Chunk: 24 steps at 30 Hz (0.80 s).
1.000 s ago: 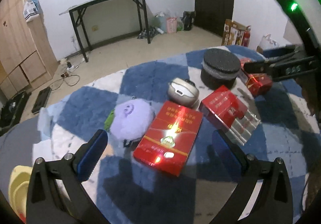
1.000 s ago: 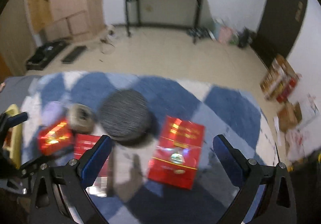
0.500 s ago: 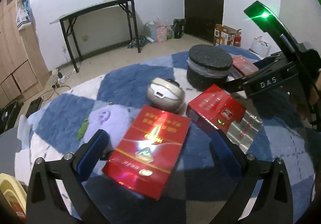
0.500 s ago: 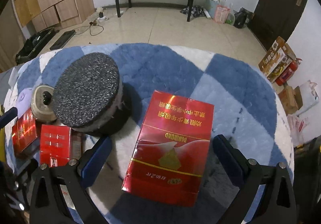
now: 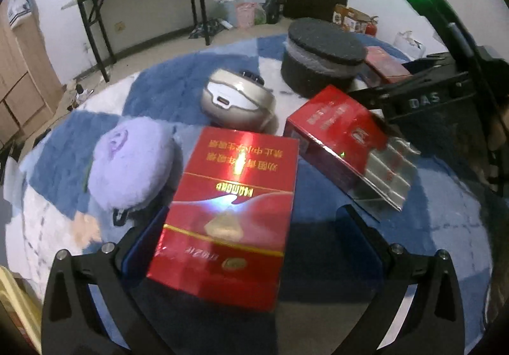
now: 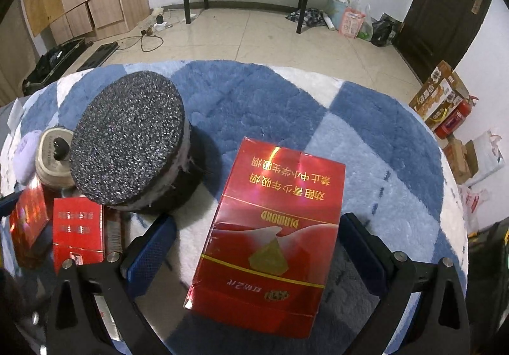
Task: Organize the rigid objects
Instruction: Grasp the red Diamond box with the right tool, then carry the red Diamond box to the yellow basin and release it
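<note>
Left tongs [image 5: 251, 237]: jaws wide apart, straddling a flat red carton [image 5: 229, 215]. The carton's left edge lies against or just beside the left blue pad [image 5: 144, 240]; contact cannot be confirmed. The right pad stands clear of the carton. The carton lies flat on the blue-and-white checked rug [image 5: 445, 227] covering the table.

Ahead-left of the left tongs: lilac plush toy [image 5: 130, 164], touching the carton's left side. Straight ahead, beyond the carton: silver-grey case [image 5: 238, 100]. Ahead-right: red sleeve box [image 5: 337, 138] with a silver inner tray partly slid out. Further ahead-right: black foam-topped round block [image 5: 321, 59].

Right tongs [image 6: 254, 248]: jaws also wide apart, straddling a second red carton [image 6: 270, 227]. Neither pad touches it; visible gaps both sides. This carton lies flat on the rug [image 6: 397, 183], near end between the fingers.

Ahead-left of the right tongs: the round block [image 6: 127, 138], near the carton but apart. The silver-grey case [image 6: 52, 157] sits left of the block, touching it or nearly.
</note>
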Motion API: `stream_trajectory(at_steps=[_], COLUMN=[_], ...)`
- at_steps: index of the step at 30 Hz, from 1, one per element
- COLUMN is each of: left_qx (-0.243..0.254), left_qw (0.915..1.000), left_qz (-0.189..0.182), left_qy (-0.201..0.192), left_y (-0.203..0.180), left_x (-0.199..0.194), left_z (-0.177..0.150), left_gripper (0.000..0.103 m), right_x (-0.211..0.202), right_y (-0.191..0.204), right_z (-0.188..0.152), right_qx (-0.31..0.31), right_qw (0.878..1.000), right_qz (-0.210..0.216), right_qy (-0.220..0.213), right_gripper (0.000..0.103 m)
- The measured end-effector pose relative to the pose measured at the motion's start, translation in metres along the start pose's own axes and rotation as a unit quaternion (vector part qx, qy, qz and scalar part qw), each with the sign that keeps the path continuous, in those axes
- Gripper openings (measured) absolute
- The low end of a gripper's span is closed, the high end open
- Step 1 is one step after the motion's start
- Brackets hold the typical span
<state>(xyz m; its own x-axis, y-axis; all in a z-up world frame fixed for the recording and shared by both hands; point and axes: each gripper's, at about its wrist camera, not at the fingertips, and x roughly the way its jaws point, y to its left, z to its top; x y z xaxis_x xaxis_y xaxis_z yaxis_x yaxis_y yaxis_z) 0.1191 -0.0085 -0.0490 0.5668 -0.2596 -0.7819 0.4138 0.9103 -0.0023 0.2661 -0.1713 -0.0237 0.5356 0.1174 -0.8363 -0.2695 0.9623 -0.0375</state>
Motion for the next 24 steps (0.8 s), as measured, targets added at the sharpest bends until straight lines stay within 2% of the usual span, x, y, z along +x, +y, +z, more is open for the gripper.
stream_trajectory(at_steps=[2, 4, 6, 8, 10, 11, 16, 18, 21, 24], left_qx=[0.002, -0.006, -0.018, -0.028, -0.027, -0.029, -0.034, -0.04, -0.049, -0.05], left_qw=[1.0, 0.9999, 0.9995, 0.9992, 0.9992, 0.9992, 0.9984, 0.9974, 0.9947, 0.9918], left_qz=[0.005, 0.003, 0.013, 0.014, 0.014, 0.013, 0.02, 0.023, 0.034, 0.068], left_qy=[-0.004, -0.014, -0.022, -0.024, -0.024, -0.024, -0.039, -0.054, -0.083, -0.096], left_y=[-0.002, -0.001, 0.002, 0.006, 0.005, 0.006, 0.013, 0.019, 0.029, 0.038], left_x=[0.0, -0.002, -0.005, -0.008, -0.011, -0.013, -0.034, -0.051, -0.082, -0.111], left_z=[0.001, 0.001, 0.003, 0.004, 0.002, 0.002, 0.006, 0.009, 0.014, 0.014], left_gripper=[0.103, 0.092, 0.065, 0.059, 0.058, 0.057, 0.057, 0.057, 0.057, 0.057], right_x=[0.0, 0.0, 0.0, -0.003, -0.007, -0.009, -0.019, -0.03, -0.056, -0.091], right_y=[-0.001, 0.0, 0.003, 0.007, 0.01, 0.011, -0.004, -0.02, -0.032, -0.027], right_z=[-0.002, -0.004, -0.008, -0.01, -0.013, -0.014, -0.02, -0.022, -0.028, -0.034], right_qx=[-0.002, -0.01, -0.026, -0.036, -0.045, -0.049, -0.044, -0.032, -0.018, -0.023], right_qw=[1.0, 1.0, 1.0, 0.999, 0.999, 0.998, 0.998, 0.998, 0.997, 0.992], right_qz=[0.003, 0.002, -0.004, 0.003, 0.01, 0.016, 0.037, 0.026, 0.022, 0.035], right_qy=[-0.003, -0.009, -0.016, -0.021, -0.029, -0.033, -0.036, -0.046, -0.076, -0.119], right_gripper=[0.103, 0.103, 0.1, 0.088, 0.061, 0.056, 0.056, 0.056, 0.056, 0.056])
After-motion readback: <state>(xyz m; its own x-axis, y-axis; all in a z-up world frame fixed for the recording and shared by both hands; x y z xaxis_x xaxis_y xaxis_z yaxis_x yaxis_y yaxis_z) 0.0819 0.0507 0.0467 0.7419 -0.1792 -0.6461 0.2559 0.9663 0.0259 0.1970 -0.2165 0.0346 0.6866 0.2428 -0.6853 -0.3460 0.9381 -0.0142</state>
